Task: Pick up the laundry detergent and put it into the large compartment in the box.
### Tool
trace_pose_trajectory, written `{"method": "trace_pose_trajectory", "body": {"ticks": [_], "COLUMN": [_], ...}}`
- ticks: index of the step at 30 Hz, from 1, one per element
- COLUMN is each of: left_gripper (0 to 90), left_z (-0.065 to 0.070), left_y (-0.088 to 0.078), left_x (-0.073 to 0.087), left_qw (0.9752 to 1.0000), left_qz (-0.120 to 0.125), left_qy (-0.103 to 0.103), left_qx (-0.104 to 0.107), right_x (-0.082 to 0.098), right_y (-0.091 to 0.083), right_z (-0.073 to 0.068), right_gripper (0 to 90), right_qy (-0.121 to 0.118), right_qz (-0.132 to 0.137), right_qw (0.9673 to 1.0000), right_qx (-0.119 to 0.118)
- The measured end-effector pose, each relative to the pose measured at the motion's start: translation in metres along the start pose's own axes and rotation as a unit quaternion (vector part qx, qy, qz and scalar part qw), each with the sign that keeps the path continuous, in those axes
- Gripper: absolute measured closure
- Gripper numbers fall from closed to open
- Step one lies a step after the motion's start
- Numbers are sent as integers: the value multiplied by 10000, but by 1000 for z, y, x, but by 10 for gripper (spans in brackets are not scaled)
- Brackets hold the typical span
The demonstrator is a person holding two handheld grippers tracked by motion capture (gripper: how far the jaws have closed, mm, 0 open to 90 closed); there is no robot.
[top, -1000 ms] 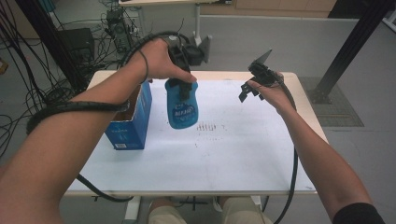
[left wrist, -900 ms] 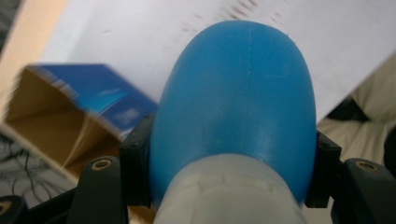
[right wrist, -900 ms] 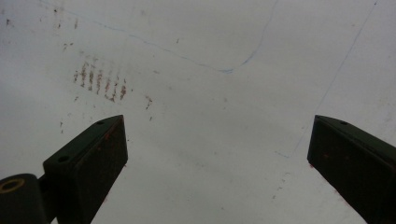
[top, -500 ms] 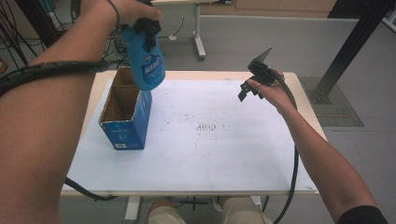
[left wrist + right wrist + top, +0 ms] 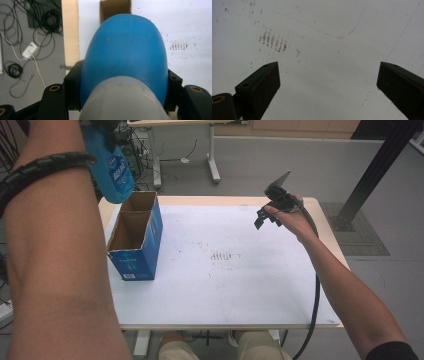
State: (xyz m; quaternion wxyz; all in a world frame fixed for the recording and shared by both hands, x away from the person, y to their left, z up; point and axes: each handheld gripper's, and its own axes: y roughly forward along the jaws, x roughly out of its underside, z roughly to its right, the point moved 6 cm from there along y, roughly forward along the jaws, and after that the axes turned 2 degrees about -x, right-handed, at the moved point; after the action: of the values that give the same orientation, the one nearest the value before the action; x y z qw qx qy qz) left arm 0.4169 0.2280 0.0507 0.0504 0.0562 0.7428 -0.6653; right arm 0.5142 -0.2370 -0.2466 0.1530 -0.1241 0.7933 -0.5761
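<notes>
Left gripper: jaws pinching the blue bottle at both flanks, cap end nearest the camera, body pointing away and down.
Blue bottle: held in the air, hanging over the open top of the blue cardboard box, clear of its rim in the high view.
Box: upright near the table's left edge, flaps open, brown inside.
Right gripper: jaws spread wide, nothing between them, held above the far right of the white tabletop.
Tabletop: faint reddish marks mid-surface.

Bottle above box — table's left side
</notes>
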Motion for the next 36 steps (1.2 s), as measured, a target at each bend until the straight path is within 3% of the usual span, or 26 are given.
{"method": "trace_pose_trajectory", "body": {"ticks": [7, 12, 36], "left_gripper": [372, 373, 373], "left_z": [-16, -22, -18], "left_y": [16, 29, 94], "left_x": [3, 3, -1], "left_qw": [9997, 9996, 9992], "left_qz": [-119, -119, -302], "left_qy": [-212, -272, -255], "left_qx": [-104, -14, 111], "right_x": [-1, -2, -2], "right_y": [2, 4, 5], "right_z": [2, 2, 2], "right_gripper": [46, 46, 46], "right_qy": [39, 15, 30], "right_qz": [-51, -69, -82], "right_qw": [10000, 10000, 9999], "right_qx": [9, 25, 59]}}
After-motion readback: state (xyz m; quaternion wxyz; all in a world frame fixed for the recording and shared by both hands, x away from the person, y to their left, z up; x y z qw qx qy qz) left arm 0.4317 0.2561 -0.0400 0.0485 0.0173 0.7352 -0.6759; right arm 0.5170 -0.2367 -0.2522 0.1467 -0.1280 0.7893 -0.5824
